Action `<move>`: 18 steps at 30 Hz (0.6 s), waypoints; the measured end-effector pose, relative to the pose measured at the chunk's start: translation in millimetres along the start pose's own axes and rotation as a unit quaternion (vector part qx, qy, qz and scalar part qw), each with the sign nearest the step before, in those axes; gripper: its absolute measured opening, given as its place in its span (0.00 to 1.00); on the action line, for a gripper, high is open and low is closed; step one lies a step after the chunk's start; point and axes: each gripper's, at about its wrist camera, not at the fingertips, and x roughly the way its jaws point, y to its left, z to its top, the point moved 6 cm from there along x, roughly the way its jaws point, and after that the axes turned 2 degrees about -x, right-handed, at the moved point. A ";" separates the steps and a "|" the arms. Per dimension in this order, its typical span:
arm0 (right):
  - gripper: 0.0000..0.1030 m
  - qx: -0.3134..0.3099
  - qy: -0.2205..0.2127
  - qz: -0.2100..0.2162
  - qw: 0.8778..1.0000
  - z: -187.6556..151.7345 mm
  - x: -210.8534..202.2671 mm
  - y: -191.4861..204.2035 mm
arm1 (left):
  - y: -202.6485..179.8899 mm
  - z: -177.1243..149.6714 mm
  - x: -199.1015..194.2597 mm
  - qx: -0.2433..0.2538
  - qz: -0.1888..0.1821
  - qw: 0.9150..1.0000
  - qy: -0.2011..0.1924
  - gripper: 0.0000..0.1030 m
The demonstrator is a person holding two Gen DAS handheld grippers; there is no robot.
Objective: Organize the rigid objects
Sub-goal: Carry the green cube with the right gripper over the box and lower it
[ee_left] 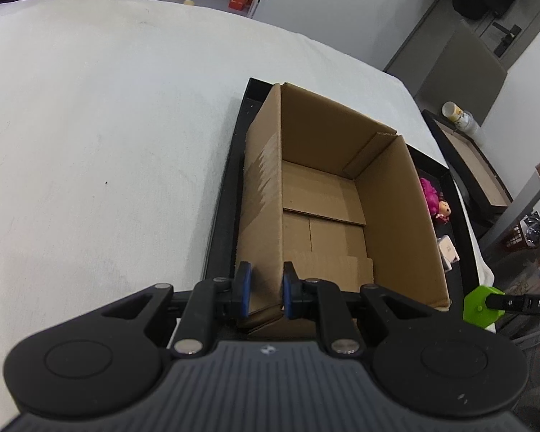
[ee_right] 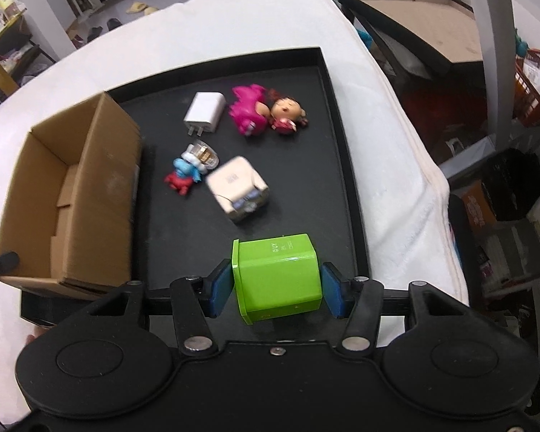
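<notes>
My left gripper (ee_left: 264, 289) has its fingers closed on the near left wall of the cardboard box (ee_left: 342, 194), one blue pad outside and one inside, so I judge I am steadying the box while things go in. The box stands open and bare inside, in the left part of the black tray (ee_right: 345, 165), which lies on the white-covered surface (ee_left: 90, 126).

To the right of the box, loose on the tray floor, lie a white charger (ee_right: 205, 112), a pink toy (ee_right: 248, 113) touching a small doll figure (ee_right: 288, 113), a blue and red figure (ee_right: 183, 176) beside a clear bulb-like piece (ee_right: 203, 154), and a pale cube adapter (ee_right: 238, 189), blurred.

Furthest right and nearest me, my right gripper (ee_right: 277, 289) grips a green cube (ee_right: 277, 280), pads pressed on its two opposite sides, lifted above the tray's near edge. I judge it is the first piece headed left into the box; the others wait.
</notes>
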 end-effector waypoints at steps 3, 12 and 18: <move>0.50 -0.008 -0.006 0.004 1.000 4.9 -6.7 9.1 | 4.0 -0.2 0.4 0.003 -0.009 1.000 -0.012 0.16; 0.50 -0.026 -0.035 0.005 0.999 15.9 -34.6 31.4 | 0.3 -1.1 3.3 0.003 -0.021 1.000 -0.017 0.16; 0.50 -0.034 -0.055 0.006 0.998 22.4 -46.2 48.3 | 2.7 -3.9 3.4 0.002 -0.028 0.999 -0.016 0.16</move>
